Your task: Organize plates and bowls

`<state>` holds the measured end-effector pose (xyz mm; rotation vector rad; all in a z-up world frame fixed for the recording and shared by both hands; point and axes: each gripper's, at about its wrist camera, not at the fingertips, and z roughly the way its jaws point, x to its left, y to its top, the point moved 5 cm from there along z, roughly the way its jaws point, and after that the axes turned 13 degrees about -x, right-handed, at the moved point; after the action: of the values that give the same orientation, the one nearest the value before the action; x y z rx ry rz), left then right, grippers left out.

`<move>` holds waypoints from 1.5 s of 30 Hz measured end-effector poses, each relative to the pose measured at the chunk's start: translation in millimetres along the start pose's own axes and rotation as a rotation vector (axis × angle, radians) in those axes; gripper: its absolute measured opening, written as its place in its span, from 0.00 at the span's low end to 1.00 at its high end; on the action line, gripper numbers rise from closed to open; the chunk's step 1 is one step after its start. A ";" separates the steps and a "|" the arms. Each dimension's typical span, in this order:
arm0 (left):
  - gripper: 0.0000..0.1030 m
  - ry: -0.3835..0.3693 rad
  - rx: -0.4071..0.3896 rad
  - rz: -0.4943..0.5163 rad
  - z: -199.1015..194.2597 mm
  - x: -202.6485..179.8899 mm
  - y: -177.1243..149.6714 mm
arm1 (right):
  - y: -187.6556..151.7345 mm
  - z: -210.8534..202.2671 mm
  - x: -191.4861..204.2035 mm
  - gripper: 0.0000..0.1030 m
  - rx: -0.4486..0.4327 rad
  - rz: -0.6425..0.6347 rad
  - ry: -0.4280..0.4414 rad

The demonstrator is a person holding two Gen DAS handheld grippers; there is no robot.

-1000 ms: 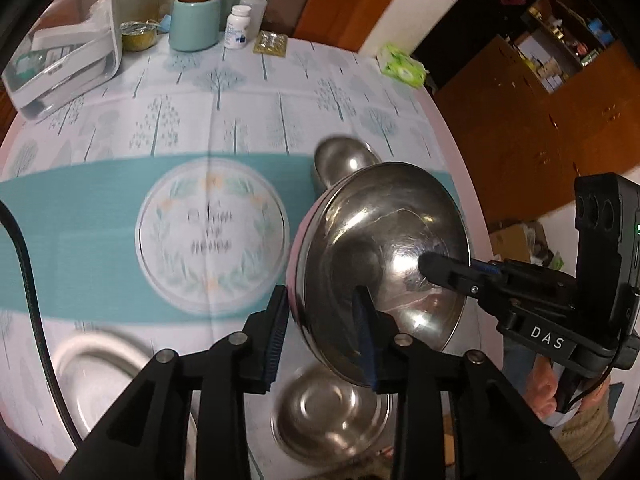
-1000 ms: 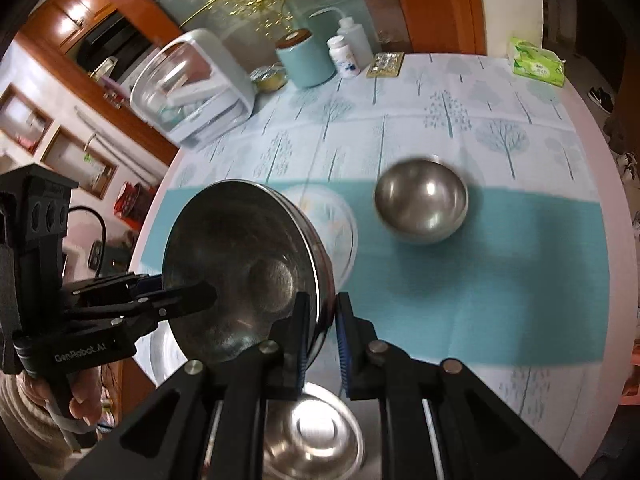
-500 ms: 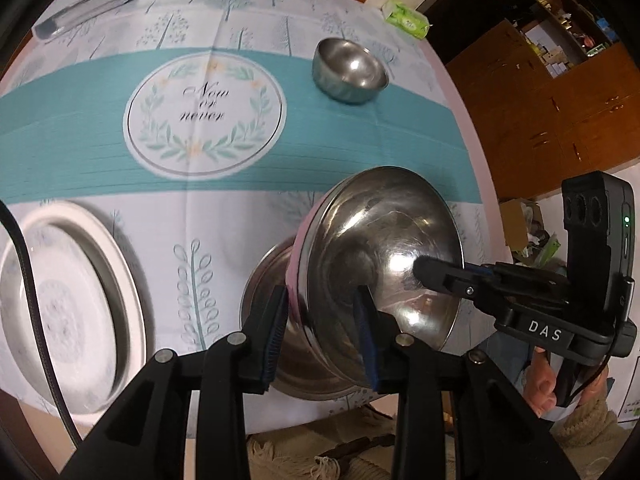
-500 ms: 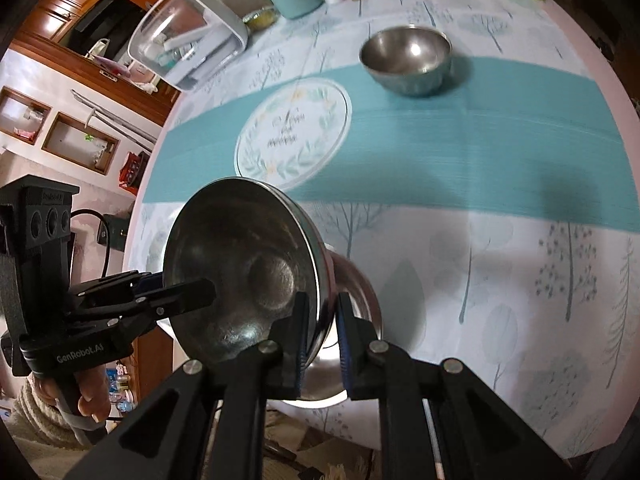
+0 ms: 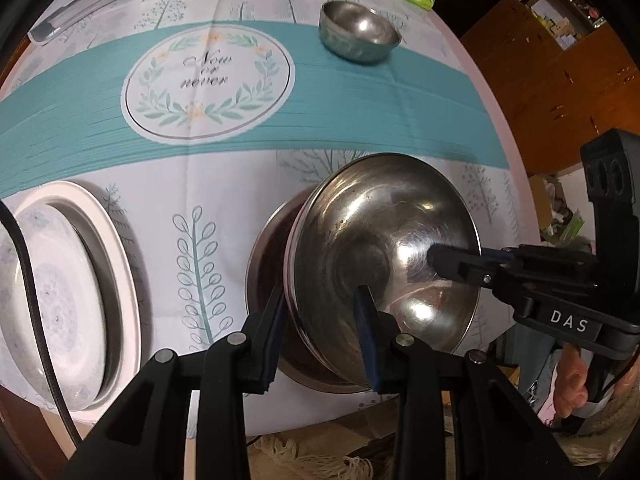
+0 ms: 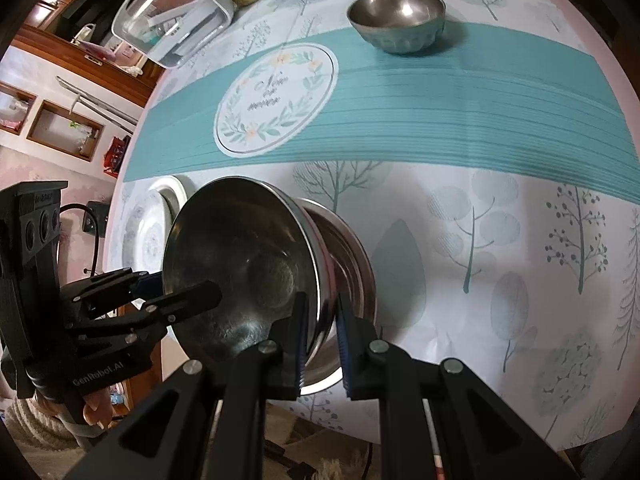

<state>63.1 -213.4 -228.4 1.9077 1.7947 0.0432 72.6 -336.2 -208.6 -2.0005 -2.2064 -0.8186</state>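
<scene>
A wide, shallow steel bowl [image 5: 384,264], its polished inside scuffed and catching bright glints, with a thin pink line along its rim, is carried tilted between both tongs: the left tongs [image 5: 320,340] are closed on the rim with one finger inside the bowl, and the right tongs [image 6: 322,344] pinch the opposite rim, nearly shut. It hangs just over a second steel bowl [image 5: 272,264] resting near the desk's [image 5: 200,176] near edge. A white plate [image 5: 60,292] lies toward the left edge and a small steel bowl [image 5: 358,34] sits at the far side.
</scene>
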 end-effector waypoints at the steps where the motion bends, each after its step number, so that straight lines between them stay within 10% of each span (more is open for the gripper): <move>1: 0.30 0.003 0.007 0.003 3.0 0.4 -1.5 | -1.5 1.9 -0.3 0.13 0.003 -0.003 -0.006; 17: 0.61 0.019 0.010 0.006 10.5 0.0 0.5 | -12.2 17.8 -6.3 0.16 0.056 0.005 -0.027; 45: 0.66 0.032 -0.092 0.079 -14.9 -22.1 30.9 | 8.5 -11.7 -15.6 0.16 -0.053 -0.039 -0.075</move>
<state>83.5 -228.8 -196.6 1.9212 1.7067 0.1815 79.6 -355.1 -201.6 -2.0514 -2.2941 -0.8283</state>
